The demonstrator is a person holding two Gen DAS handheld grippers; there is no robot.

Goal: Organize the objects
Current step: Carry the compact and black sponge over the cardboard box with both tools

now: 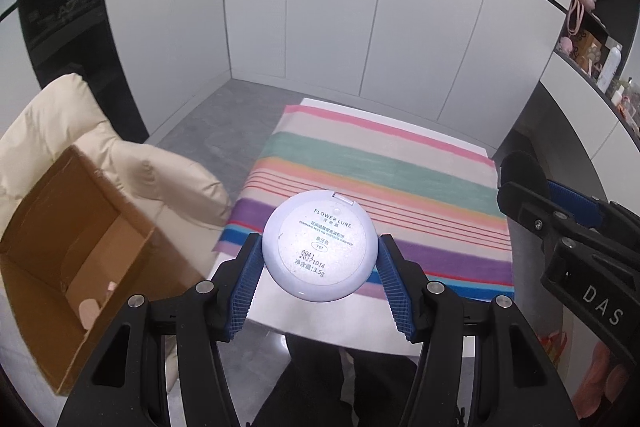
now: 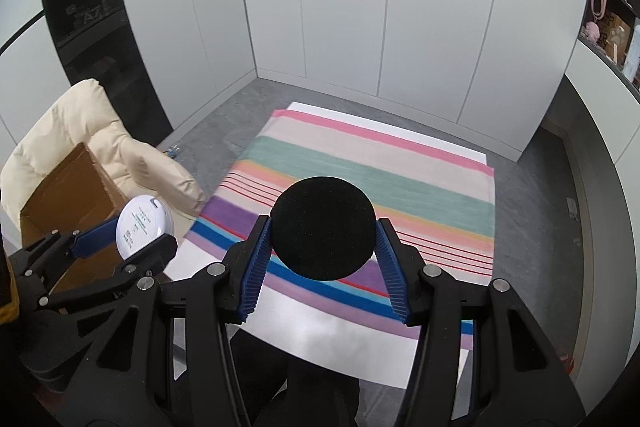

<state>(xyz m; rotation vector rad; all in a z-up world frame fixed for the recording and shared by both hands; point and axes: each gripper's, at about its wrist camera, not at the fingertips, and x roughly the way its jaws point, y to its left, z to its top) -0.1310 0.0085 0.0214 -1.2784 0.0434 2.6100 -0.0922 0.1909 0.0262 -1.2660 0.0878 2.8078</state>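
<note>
1. Fingers of my left gripper [image 1: 320, 267] are clamping a round white powder compact [image 1: 320, 245] by its opposite edges; its printed underside, reading "FLOWER LURE", is facing the left wrist camera.
2. I am holding that compact in the air above the near edge of the striped cloth [image 1: 384, 171], which is lying on a white table [image 1: 280, 311].
3. My right gripper [image 2: 324, 261] is squeezing a round black disc [image 2: 323, 227] between its blue ribbed pads [image 2: 252, 267], also raised above the near part of the cloth.
4. I cannot tell what the black disc is; its surface is looking matte and plain.
5. From the right wrist view, the left gripper is sitting at the left with the compact tilted, just beside a brown cardboard box [image 2: 68, 195].
6. From the left wrist view, the box is standing open at the left, resting against a cream padded cushion [image 1: 72, 115], and small pinkish items [image 1: 90, 309] are lying inside it; I cannot tell what they are.
7. Both grippers are hovering near each other, apart and not touching.
8. Shelves [image 1: 592, 39] at the far right are carrying assorted goods.
</note>
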